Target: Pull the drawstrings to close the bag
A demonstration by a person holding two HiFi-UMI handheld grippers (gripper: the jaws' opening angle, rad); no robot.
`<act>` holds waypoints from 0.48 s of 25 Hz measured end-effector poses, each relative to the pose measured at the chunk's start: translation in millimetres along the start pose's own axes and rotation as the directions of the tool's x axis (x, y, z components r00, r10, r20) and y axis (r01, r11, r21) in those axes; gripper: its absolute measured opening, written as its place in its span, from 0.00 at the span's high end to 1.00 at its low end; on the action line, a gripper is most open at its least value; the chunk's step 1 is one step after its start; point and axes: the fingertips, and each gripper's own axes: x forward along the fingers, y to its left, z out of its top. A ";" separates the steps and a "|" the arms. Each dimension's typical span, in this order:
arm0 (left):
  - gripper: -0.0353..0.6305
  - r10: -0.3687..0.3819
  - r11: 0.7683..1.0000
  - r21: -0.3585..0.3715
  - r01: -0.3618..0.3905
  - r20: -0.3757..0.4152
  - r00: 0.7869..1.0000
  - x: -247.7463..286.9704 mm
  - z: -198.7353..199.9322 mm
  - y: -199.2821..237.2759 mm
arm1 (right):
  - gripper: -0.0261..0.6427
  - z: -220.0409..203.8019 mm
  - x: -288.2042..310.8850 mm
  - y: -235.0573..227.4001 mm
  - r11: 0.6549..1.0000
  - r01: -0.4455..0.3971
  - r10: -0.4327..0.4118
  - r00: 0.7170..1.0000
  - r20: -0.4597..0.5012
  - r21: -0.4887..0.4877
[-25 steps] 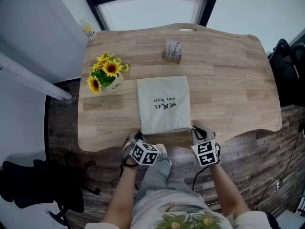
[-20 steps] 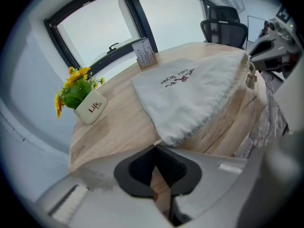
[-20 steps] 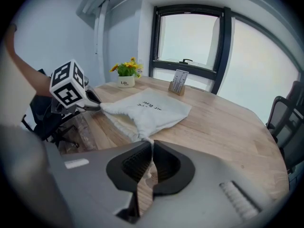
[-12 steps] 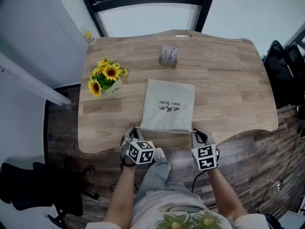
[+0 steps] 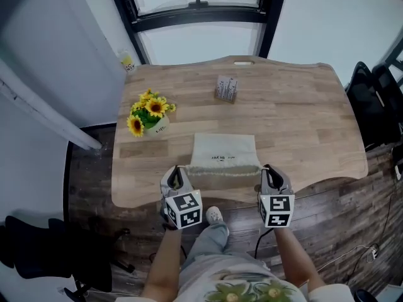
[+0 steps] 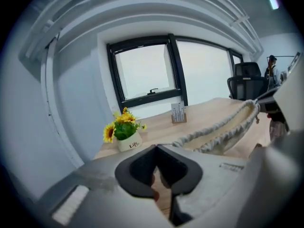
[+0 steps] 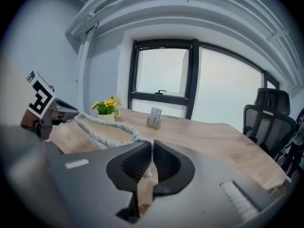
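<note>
Cream cloth bunches into a ropy ridge along the near edge of the bag point(image 5: 225, 157), and the next pull depends on how that ridge lies. It runs side to side, from your left tongs point(image 5: 175, 176) straight across to your right tongs point(image 5: 269, 176). Both tongs are closed, each pinching a drawstring point(image 7: 118, 127) end at its own corner. In the left gripper view the gathered mouth point(image 6: 214, 126) leads off to the right. In the right gripper view it leads off to the left. The bag sits between your hands, with the mouth raised toward you and the closed end pointing at the window, apparently trailing onto the surface point(image 5: 302, 118). Neither hand is nearer, so draw both outward along that line, away from each other. The mouth looks partly cinched, not yet tight.
</note>
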 end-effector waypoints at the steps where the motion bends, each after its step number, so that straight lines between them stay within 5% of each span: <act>1: 0.94 -0.003 1.000 -0.013 0.003 0.016 1.000 -3.9 6.9 1.3 | 0.94 7.0 -2.3 -1.0 1.000 0.005 -0.005 1.000 0.016 0.000; 12: 0.94 -0.025 0.997 -0.065 0.038 0.180 0.983 -49.5 75.8 13.3 | 0.94 65.3 -36.0 -10.7 0.999 0.046 -0.046 0.989 0.140 0.002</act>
